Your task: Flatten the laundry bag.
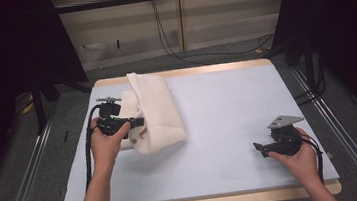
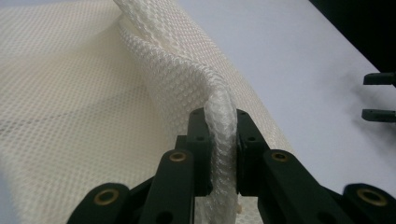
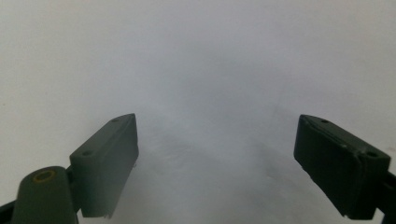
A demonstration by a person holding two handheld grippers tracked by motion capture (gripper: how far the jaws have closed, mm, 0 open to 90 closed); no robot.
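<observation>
While its long axis runs away from the person, a cream mesh cloth lies left of the table's centre, its fold pinched by the left gripper; the right gripper stands open right of centre.

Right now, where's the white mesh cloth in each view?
High view: white mesh cloth left of centre on the table, its edge at the left gripper.
Left gripper view: fills the left half, folded edge pinched between the jaws.
Right gripper view: bare table surface.
Shared landmark: the table's pale top.
</observation>
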